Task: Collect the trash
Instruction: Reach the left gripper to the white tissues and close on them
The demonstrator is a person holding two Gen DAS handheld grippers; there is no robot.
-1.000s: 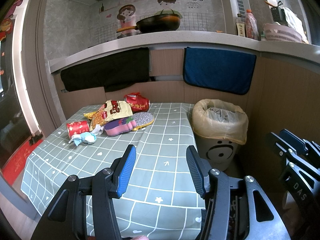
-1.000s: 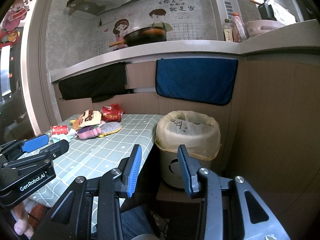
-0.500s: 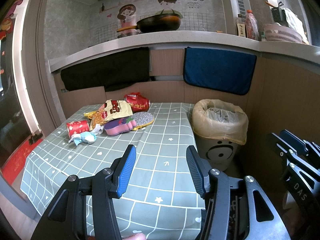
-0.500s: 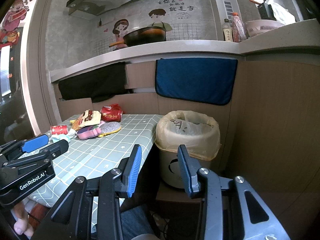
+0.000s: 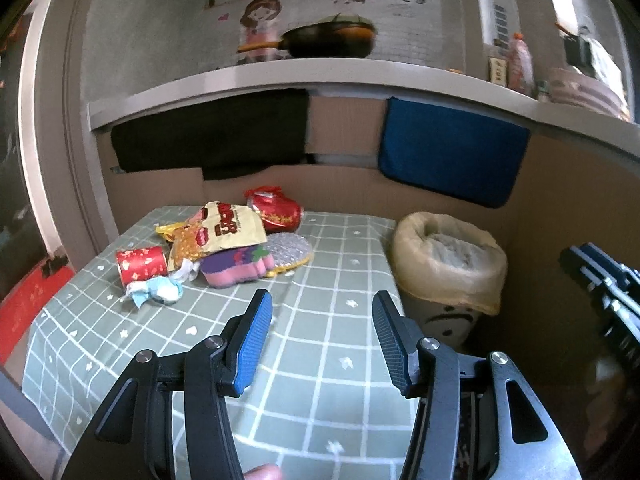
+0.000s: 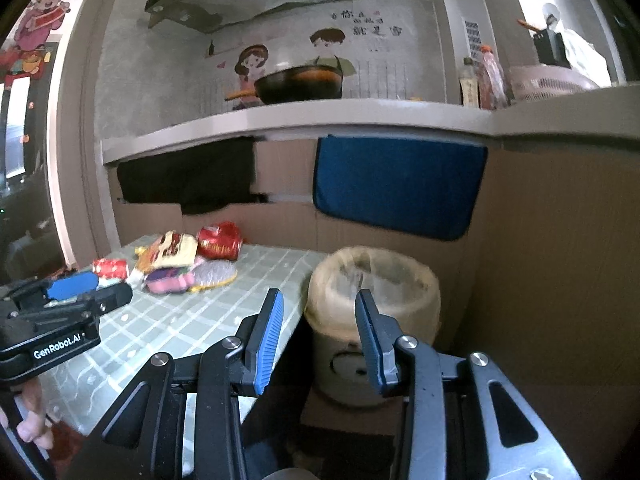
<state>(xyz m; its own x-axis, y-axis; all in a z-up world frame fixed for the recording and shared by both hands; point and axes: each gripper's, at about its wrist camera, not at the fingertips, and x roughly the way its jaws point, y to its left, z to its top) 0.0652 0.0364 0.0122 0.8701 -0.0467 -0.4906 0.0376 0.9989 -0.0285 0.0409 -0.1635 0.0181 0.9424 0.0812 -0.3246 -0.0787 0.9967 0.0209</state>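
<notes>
A heap of trash lies at the far left of the checked table (image 5: 320,344): a yellow snack bag (image 5: 228,228), a red crushed packet (image 5: 276,210), a red can (image 5: 140,264), a purple-pink wrapper (image 5: 236,266), a silvery pad (image 5: 288,248) and a crumpled blue-white tissue (image 5: 156,290). The heap also shows in the right wrist view (image 6: 180,260). A bin lined with a beige bag (image 5: 448,268) stands right of the table (image 6: 372,296). My left gripper (image 5: 322,336) is open and empty above the table. My right gripper (image 6: 318,340) is open and empty, before the bin.
A counter ledge (image 5: 320,76) overhangs the table with a black cloth (image 5: 212,140) and a blue towel (image 5: 452,156) hanging from it. A pan (image 5: 328,40) sits on top. Brown panels wall the back and right.
Both grippers have moved forward and tilted slightly down; the trash heap and bin appear nearer. Both stay open and empty.
</notes>
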